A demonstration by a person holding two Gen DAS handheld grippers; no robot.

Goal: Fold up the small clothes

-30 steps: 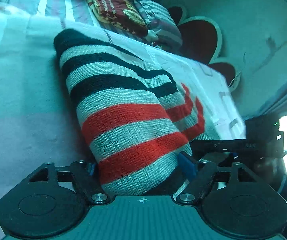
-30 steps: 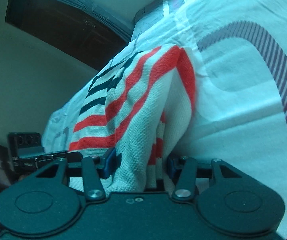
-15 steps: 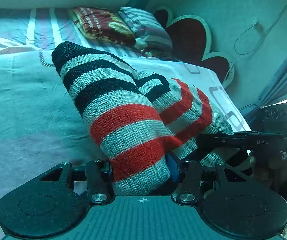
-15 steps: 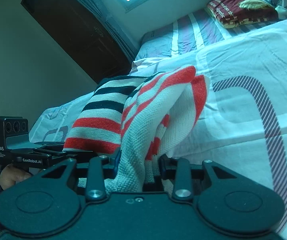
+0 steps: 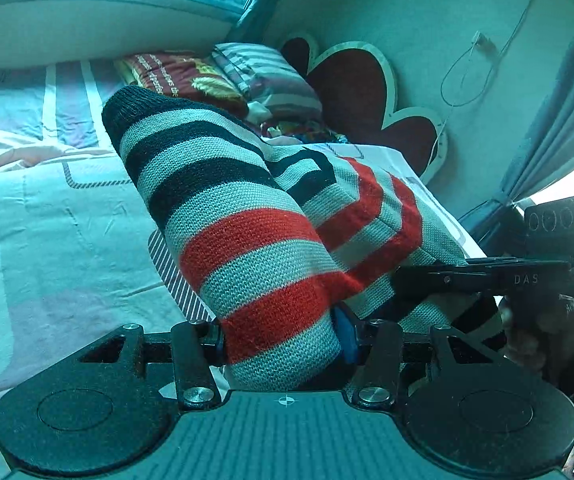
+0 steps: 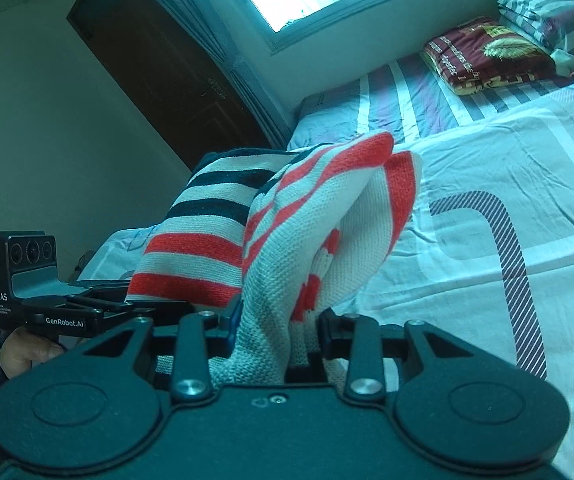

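Note:
A small knitted garment with red, black and grey-white stripes hangs lifted above the bed. My left gripper is shut on one bunched edge of it. My right gripper is shut on another bunched edge, seen in the right wrist view as folds of red and white knit. Each gripper shows in the other's view: the right one at the left view's right side, the left one at the right view's left side. The garment sags between them.
The bed with a pale patterned sheet lies under the garment. Pillows and a folded maroon blanket lie at its head by a heart-shaped headboard. A window, a curtain and a dark door surround it.
Both grippers have risen and tilted up with the garment held, lifting it off the sheet. More of the room, window and headboard has come into view.

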